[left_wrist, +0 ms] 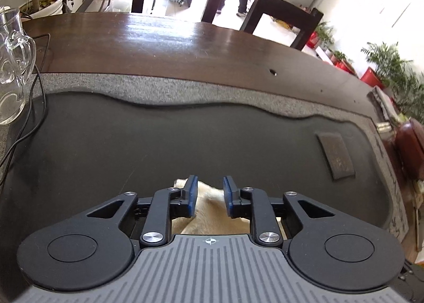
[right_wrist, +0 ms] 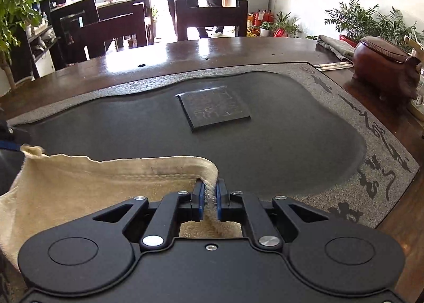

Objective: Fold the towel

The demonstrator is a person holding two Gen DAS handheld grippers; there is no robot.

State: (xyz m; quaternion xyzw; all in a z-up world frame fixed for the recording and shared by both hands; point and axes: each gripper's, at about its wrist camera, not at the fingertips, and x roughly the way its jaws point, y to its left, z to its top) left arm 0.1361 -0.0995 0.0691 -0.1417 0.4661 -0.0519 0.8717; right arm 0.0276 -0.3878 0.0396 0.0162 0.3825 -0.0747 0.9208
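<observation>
A: Item one, towel (right_wrist: 79, 183)?
B: Cream cloth, lying in the dark stone tray (right_wrist: 291, 144) on the wooden table (right_wrist: 185, 54), one hemmed edge raised.
A: Right gripper (right_wrist: 209, 201)?
B: Narrow gap; the towel's rolled edge sits between the blue pads, whether pinched I cannot tell.
A: Left gripper (left_wrist: 210, 198)?
B: Spread apart, pads clear of the towel (left_wrist: 209, 213) beneath.
A: Other stock?
B: Glass pitcher (left_wrist: 13, 64), far left.

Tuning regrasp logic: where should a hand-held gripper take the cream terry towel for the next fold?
Grip the cream terry towel at its stitched hem corner, coming from the near side along the dark stone tray. The hem stands raised and rolled there, so the pads can likely straddle it.
</observation>
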